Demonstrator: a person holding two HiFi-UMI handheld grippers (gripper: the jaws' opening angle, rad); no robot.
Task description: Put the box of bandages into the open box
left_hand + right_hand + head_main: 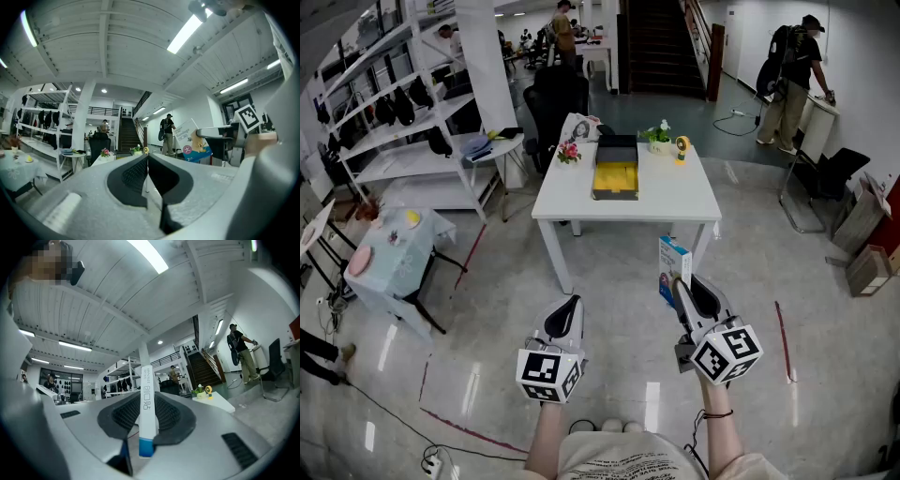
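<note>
My right gripper (686, 284) is shut on the box of bandages (673, 270), a thin white and blue carton held upright in front of me; in the right gripper view the box of bandages (146, 408) stands edge-on between the two dark pads. The left gripper (567, 312) hangs beside it with its jaws shut and nothing between them; its own view shows the pads (136, 176) meeting. The open box (616, 175), black outside and yellow inside, lies on the white table (675, 195) some way ahead of both grippers. The carton also shows to the right in the left gripper view (194, 142).
On the table stand a flower picture (576, 134), a small plant (658, 136) and a yellow fan (682, 148). A black chair (555, 103) stands behind it, white shelves (394, 122) at the left, a small table with a pale cloth (394, 248) nearby. A person (792, 80) stands at the far right.
</note>
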